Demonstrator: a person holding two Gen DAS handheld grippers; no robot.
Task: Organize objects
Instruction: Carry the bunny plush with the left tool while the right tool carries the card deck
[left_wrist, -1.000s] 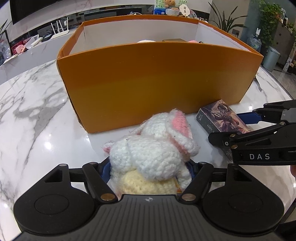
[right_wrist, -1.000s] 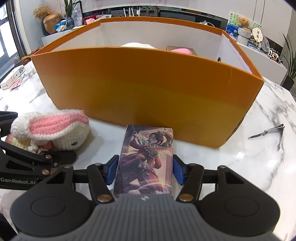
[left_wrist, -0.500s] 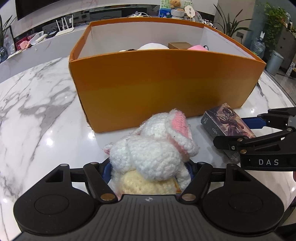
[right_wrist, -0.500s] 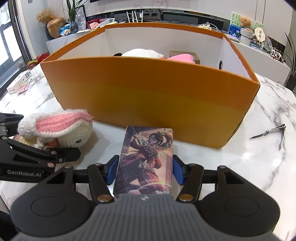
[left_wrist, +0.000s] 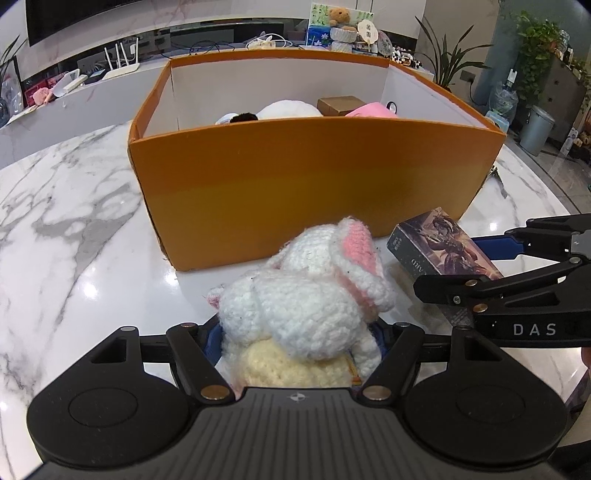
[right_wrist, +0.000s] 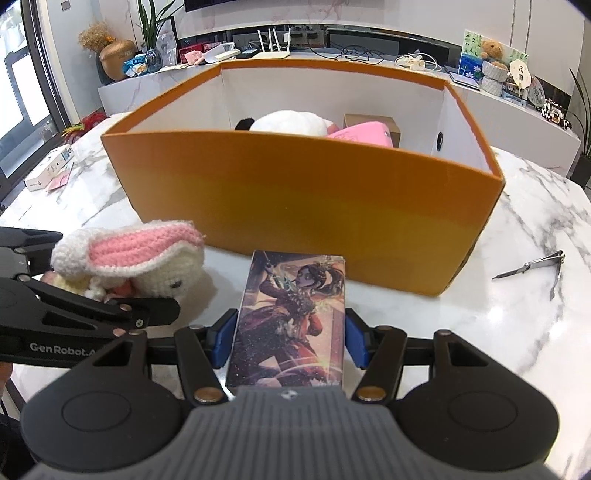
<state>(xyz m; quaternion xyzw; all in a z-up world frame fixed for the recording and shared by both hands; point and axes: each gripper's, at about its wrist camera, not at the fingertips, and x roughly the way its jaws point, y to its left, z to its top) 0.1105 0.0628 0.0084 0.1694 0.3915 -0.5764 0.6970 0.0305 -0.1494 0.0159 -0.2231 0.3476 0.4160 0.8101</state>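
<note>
With my left gripper (left_wrist: 295, 338) clamped on the crocheted rabbit (left_wrist: 306, 295) and my right gripper (right_wrist: 290, 338) clamped on the illustrated card box (right_wrist: 291, 317), I judge I'm mid-carry, both just short of the orange box's (right_wrist: 314, 206) near wall. Next, each load must clear that rim, then drop beside the plush and cartons inside.

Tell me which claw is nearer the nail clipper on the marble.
Right. The right claw, gripping the card box, sits just left of the nail clipper; the left claw, holding the crochet bunny, is farther left.
</note>
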